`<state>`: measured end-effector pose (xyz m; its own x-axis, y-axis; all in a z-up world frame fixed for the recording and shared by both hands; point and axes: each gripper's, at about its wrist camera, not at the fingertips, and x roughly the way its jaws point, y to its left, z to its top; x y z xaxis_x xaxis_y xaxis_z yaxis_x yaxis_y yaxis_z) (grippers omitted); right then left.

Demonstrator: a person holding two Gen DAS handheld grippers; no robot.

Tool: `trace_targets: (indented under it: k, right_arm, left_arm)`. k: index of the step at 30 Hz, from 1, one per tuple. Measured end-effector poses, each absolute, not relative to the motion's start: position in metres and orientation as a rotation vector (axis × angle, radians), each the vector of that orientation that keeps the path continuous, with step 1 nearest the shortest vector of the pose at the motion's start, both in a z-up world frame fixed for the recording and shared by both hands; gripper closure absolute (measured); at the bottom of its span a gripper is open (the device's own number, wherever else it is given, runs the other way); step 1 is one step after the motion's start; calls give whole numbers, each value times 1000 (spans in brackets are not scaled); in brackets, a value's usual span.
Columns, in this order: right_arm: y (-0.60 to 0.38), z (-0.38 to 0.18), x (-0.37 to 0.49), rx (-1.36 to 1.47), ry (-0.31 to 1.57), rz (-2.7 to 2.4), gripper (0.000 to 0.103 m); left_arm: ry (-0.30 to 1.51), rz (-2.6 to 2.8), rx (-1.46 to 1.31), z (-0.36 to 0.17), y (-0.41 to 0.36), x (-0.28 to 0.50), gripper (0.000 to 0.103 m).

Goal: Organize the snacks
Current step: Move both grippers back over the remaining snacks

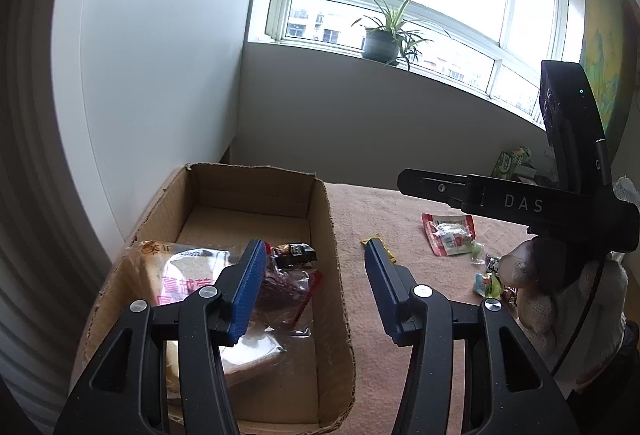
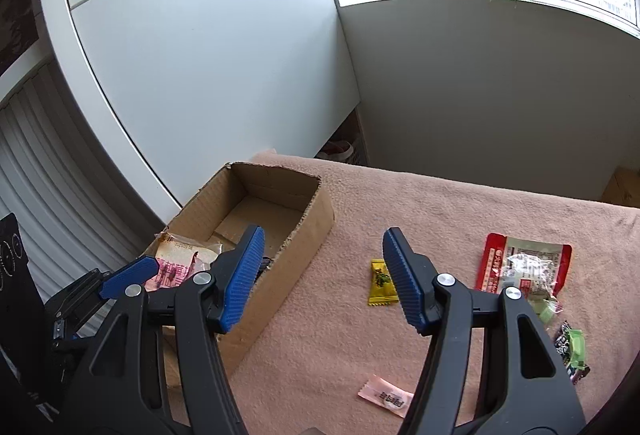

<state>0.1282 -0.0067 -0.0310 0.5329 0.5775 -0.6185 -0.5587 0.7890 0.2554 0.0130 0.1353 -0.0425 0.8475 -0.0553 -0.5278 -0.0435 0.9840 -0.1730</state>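
An open cardboard box (image 1: 332,235) (image 2: 308,219) stands on a pink cloth at the left. It holds a bagged bread (image 1: 180,275) (image 2: 176,259), a clear red-edged bag (image 1: 288,287) and a small dark candy (image 1: 296,251). My left gripper (image 1: 314,251) is open and empty, above the box's right wall. My right gripper (image 2: 324,239) is open and empty, above the cloth by the box. A yellow candy (image 1: 380,247) (image 2: 382,281), a red snack packet (image 1: 448,233) (image 2: 524,263), green candies (image 2: 572,347) and a pink candy (image 2: 386,395) lie on the cloth.
A white cabinet (image 2: 200,55) stands behind the box. A potted plant (image 1: 380,39) sits on the windowsill. A green carton (image 1: 510,161) stands at the far right. The right gripper's body and a gloved hand (image 1: 560,287) show at right in the left wrist view.
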Motion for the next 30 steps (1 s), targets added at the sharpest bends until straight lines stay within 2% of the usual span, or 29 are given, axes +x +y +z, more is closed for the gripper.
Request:
trace_targets:
  k: [10, 18, 24, 30]
  right_arm:
    - [-111, -47, 126, 55, 798, 502, 39]
    - [-187, -71, 122, 152, 867, 400, 39]
    - [-216, -82, 104, 181, 898, 410, 39]
    - [-212, -99, 97, 175, 963, 459, 39]
  left_arm:
    - [589, -101, -125, -45, 84, 25, 52]
    - [706, -206, -89, -68, 42, 45, 52]
    - [763, -240, -15, -88, 17, 39, 52]
    - [871, -296, -70, -107, 15, 38, 52]
